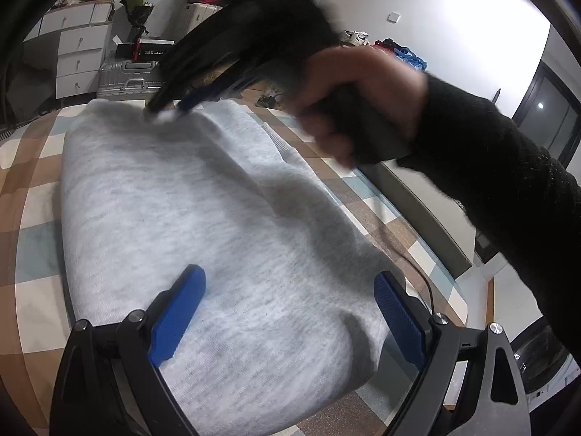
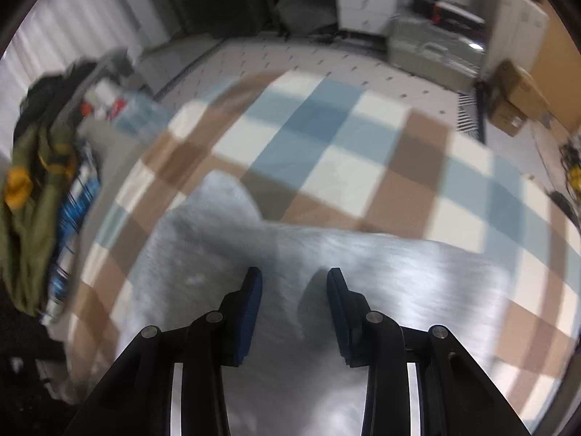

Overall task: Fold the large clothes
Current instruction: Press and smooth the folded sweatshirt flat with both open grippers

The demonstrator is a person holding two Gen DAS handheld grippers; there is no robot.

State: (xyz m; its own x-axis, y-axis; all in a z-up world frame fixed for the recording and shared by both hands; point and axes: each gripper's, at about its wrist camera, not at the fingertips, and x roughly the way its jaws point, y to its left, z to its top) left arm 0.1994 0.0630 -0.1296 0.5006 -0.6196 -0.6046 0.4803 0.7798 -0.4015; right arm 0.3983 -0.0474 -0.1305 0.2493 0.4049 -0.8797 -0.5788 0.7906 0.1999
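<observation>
A light grey garment (image 1: 203,210) lies folded into a long rectangle on a checked brown, blue and white cloth (image 1: 32,239). My left gripper (image 1: 290,287) is open, its blue fingers spread just above the garment's near end. In the left wrist view my right gripper (image 1: 170,109) is blurred at the garment's far end, its tips down on the fabric. In the right wrist view the right gripper (image 2: 294,283) stands open over the grey garment (image 2: 399,276), nothing between its fingers. The view is blurred by motion.
White drawers (image 1: 80,54) and a silver suitcase (image 1: 127,76) stand behind the cloth. A pile of green and orange clothes (image 2: 32,181) lies at the left. Cardboard boxes (image 2: 515,98) sit at the far right. A black cable (image 1: 417,265) runs beside the garment.
</observation>
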